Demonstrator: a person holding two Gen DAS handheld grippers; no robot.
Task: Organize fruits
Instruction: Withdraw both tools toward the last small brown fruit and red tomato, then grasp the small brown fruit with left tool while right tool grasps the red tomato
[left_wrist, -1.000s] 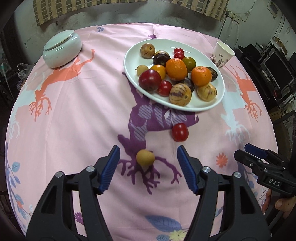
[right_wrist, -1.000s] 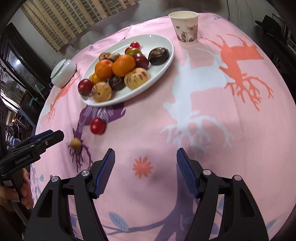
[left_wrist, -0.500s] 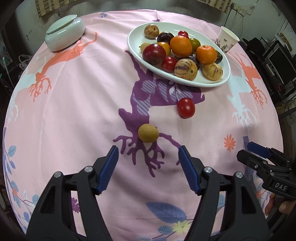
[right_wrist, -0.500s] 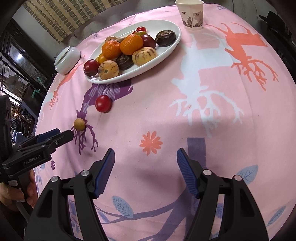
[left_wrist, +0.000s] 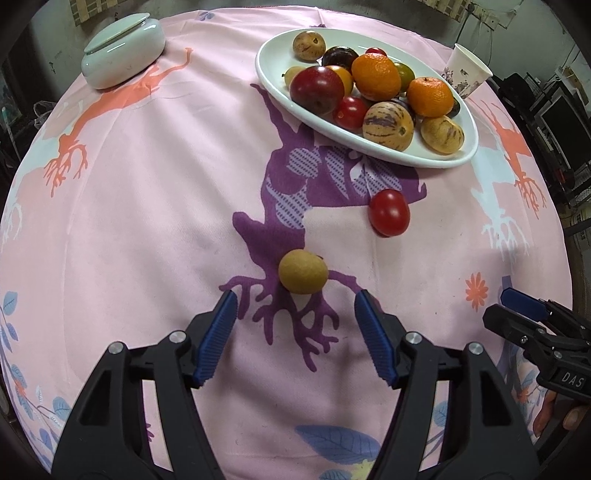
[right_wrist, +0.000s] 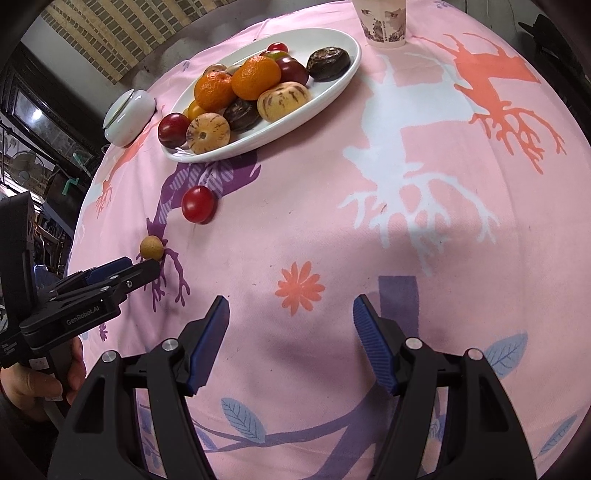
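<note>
Ahead of spread left gripper (left_wrist: 295, 295), loose longan (left_wrist: 303, 271).

Round table under a pink printed tablecloth (left_wrist: 147, 206) — resting directly on it: white oval plate (left_wrist: 280, 92) heaped with fruit, lidded pale ceramic jar (left_wrist: 123, 51), paper cup (left_wrist: 467, 74), loose red tomato (left_wrist: 389, 213), small tan fruit (left_wrist: 303, 271) — both near the plate.

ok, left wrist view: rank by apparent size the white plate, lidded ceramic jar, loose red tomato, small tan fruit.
1. white plate, largest by far.
2. lidded ceramic jar.
3 and 4. small tan fruit and loose red tomato look about alike; the tan fruit is nearer the camera, so unranked.
</note>
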